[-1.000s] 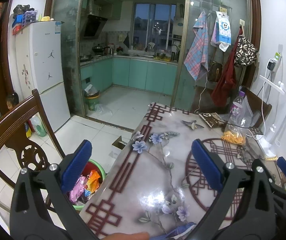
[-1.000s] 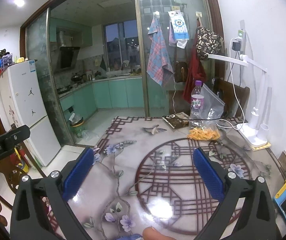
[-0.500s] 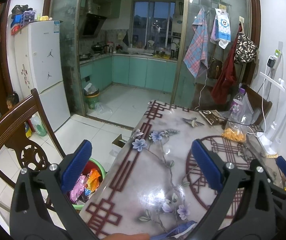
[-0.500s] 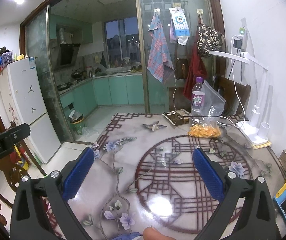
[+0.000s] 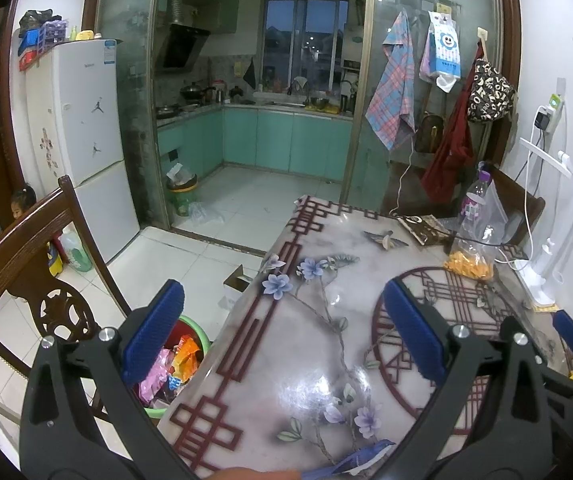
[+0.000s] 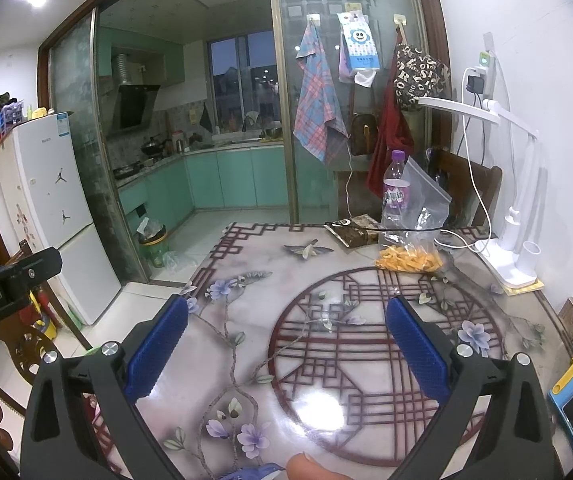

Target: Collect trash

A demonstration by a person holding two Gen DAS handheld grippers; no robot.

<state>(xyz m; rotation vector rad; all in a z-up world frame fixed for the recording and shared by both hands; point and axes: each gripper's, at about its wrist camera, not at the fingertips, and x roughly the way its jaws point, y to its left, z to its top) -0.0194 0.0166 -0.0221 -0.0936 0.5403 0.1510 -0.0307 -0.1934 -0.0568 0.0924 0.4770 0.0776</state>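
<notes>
My left gripper point(image 5: 282, 320) is open and empty, held above the left edge of the patterned table point(image 5: 310, 360). Below its left finger, on the floor beside the table, stands a green trash bin point(image 5: 190, 356) holding colourful wrappers. My right gripper point(image 6: 286, 340) is open and empty above the table's middle. At the table's far end lie a clear plastic bag with orange pieces point(image 6: 410, 252), a purple-capped bottle point(image 6: 395, 192) and a dark packet point(image 6: 352, 230). The bag point(image 5: 470, 260) also shows in the left wrist view.
A wooden chair point(image 5: 26, 256) stands left of the bin. A white desk lamp point(image 6: 514, 216) with cables stands at the table's right edge. A small cardboard box point(image 5: 238, 280) lies on the floor. A fridge point(image 5: 82, 152) and kitchen are beyond.
Both grippers have risen and tilted slightly, so the table sits a little lower in both views. Both stay open and empty.
</notes>
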